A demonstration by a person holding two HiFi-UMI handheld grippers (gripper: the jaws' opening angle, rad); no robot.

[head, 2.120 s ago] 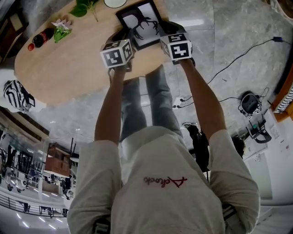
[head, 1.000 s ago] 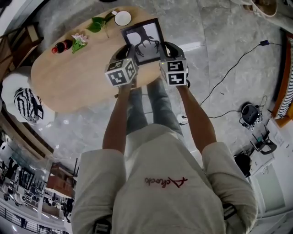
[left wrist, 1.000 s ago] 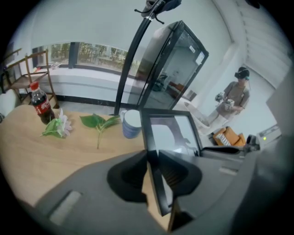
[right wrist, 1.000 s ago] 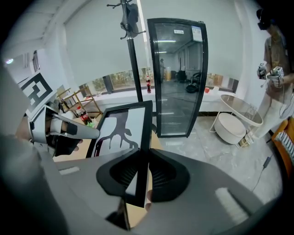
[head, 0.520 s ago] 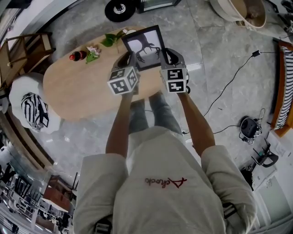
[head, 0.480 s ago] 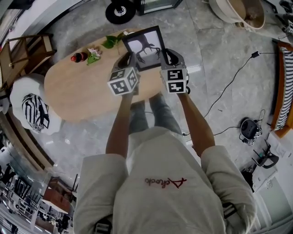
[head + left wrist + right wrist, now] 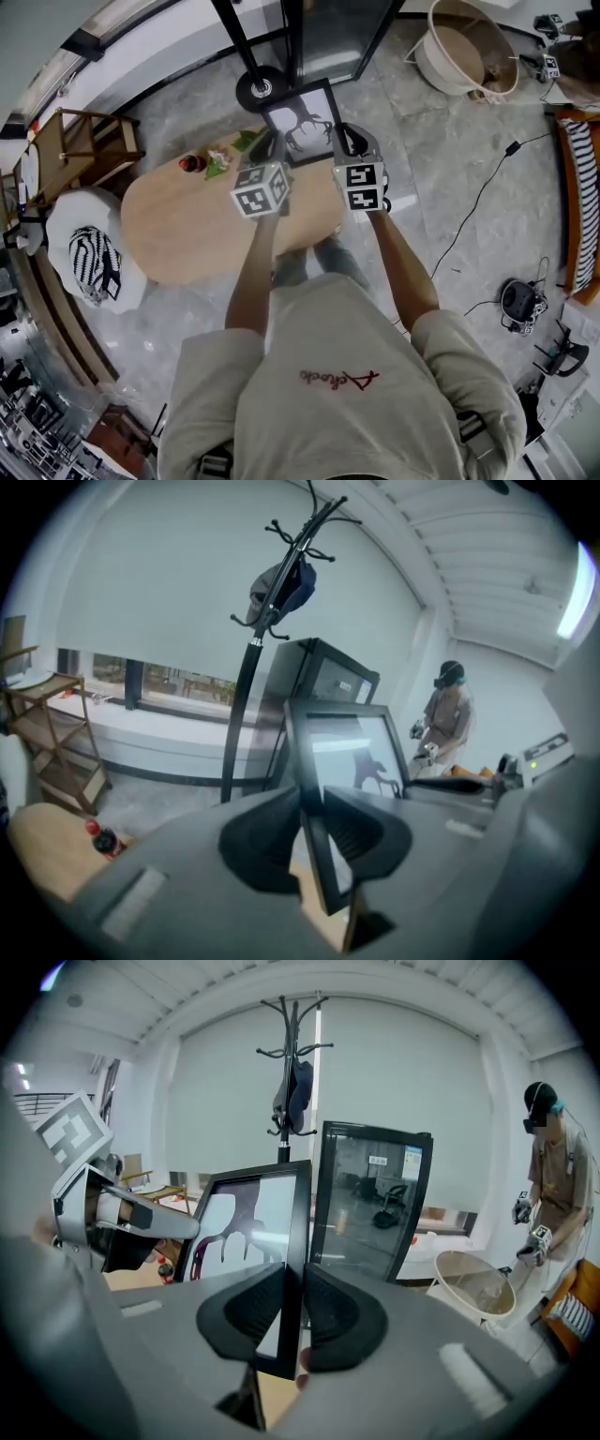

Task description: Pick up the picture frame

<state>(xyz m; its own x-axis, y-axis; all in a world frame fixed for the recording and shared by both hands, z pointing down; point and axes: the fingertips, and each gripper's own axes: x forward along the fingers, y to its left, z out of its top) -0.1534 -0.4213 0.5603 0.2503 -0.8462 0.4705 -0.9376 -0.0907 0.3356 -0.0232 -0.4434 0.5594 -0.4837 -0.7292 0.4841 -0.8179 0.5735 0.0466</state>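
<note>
Head view: picture frame (image 7: 302,120) sits at 12 o'clock from the person's chest, held between both tongs. It has a black border and a white print with a dark antlered figure, possibly a stag; too blurred to be sure.

Left gripper (image 7: 313,810): jaws clamped on the frame's left edge, pads pressing the black border from both sides. In the head view it is at the frame's 8 o'clock.

Right gripper (image 7: 292,1305): jaws clamped on the frame's right edge, border pinched thin between the pads. It is at the frame's 4 o'clock in the head view.

Frame stands near upright in both gripper views, clear of the table (image 7: 178,234), whose oval wooden top lies below at 7 o'clock of the frame.

On the table's far end: a dark bottle (image 7: 192,163) with a red cap and a leafy sprig (image 7: 228,155), side by side.

Coat stand (image 7: 260,88) base at 11 o'clock of the frame, a glass cabinet (image 7: 373,1199) just beside it. Pale round tub (image 7: 466,49) at 2 o'clock, well apart. White stool (image 7: 86,264) with a striped cloth at 9 o'clock of the table. Another person (image 7: 553,1199) stands far off at 3 o'clock in the right gripper view.
</note>
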